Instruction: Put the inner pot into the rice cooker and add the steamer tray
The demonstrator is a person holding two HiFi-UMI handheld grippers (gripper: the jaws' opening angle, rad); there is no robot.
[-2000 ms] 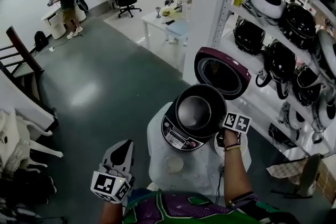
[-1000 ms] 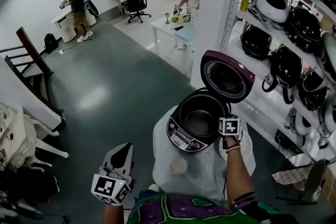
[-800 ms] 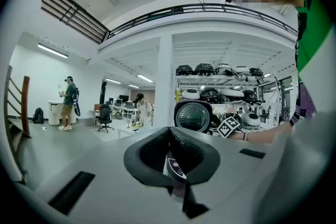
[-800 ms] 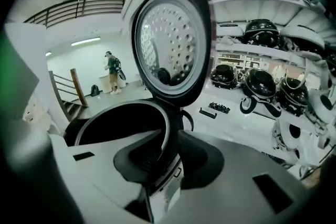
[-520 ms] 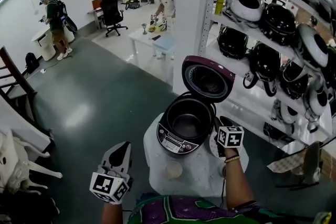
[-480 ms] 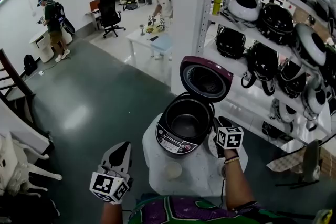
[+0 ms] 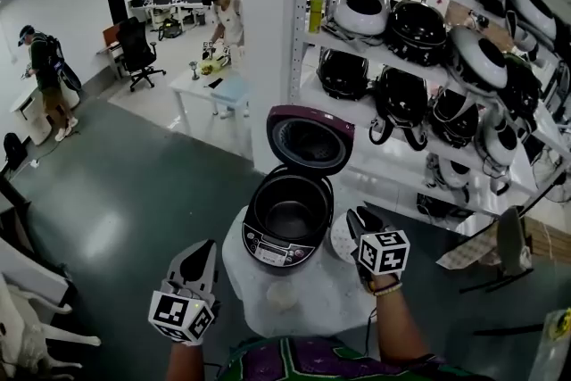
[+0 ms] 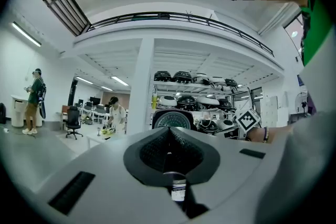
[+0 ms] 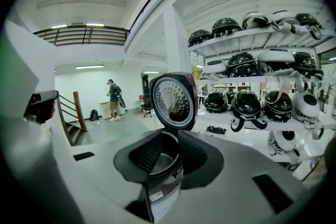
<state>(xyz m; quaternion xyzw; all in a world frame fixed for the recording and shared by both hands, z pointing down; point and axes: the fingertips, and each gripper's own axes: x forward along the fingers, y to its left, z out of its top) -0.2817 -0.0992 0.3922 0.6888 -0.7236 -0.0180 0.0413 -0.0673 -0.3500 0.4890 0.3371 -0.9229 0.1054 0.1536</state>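
The dark rice cooker [image 7: 278,238] stands open on a small white-clothed table [image 7: 308,303], its maroon lid [image 7: 310,138] raised. The inner pot [image 7: 290,217] sits inside it. A white round steamer tray [image 7: 342,243] lies on the table right of the cooker, partly behind my right gripper [image 7: 359,219]. That gripper hovers beside the cooker's right side with its jaws a little apart and nothing between them; in the right gripper view the pot [image 9: 161,159] shows through the gap of the right gripper [image 9: 167,152]. My left gripper [image 7: 203,252] hangs shut and empty left of the table, its pads meeting in the left gripper view [image 8: 169,140].
A white shelf rack [image 7: 419,58] full of rice cookers runs along the right, behind a white pillar [image 7: 265,31]. A small white round thing [image 7: 281,294] lies on the table's near part. People work at desks [image 7: 214,80] far back. A folded chair [image 7: 508,247] stands at the right.
The inner pot went down into the cooker and my right gripper let it go, then drew back from the rim toward me and rose. The left gripper shifted only slightly.
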